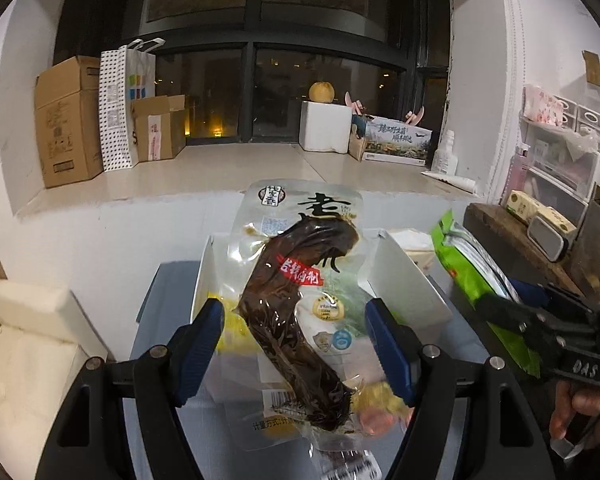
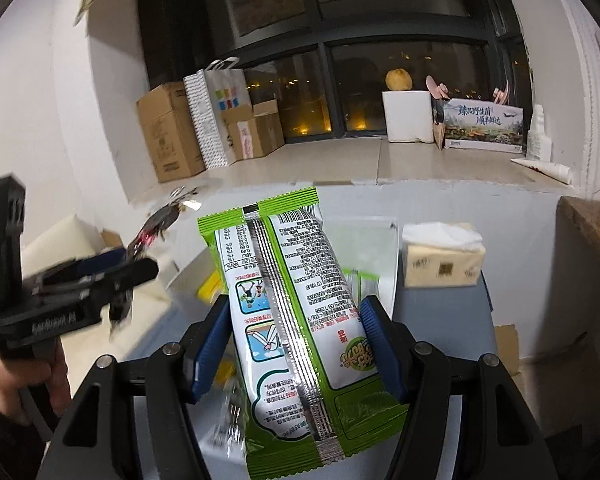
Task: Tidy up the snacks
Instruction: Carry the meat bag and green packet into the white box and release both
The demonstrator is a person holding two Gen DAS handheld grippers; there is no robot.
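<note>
Blue-padded fingers point(image 1: 204, 344) of the left gripper point(image 1: 296, 344) clamp a clear vacuum-sealed pouch of dark brown food point(image 1: 296, 300); the right gripper point(image 2: 296, 340) clamps a green-and-white foil snack bag point(image 2: 296, 312)

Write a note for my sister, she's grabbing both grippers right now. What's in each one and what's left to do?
Left gripper: shut on the clear vacuum pack of dark preserved vegetable, held up in the air.
Right gripper: shut on the green and white snack bag, also lifted.
White bin sits below on the grey table, with yellow packets already inside.
Done: both packs picked up.
Left: probably set each pack in the bin. A tissue pack sits beside it.
</note>
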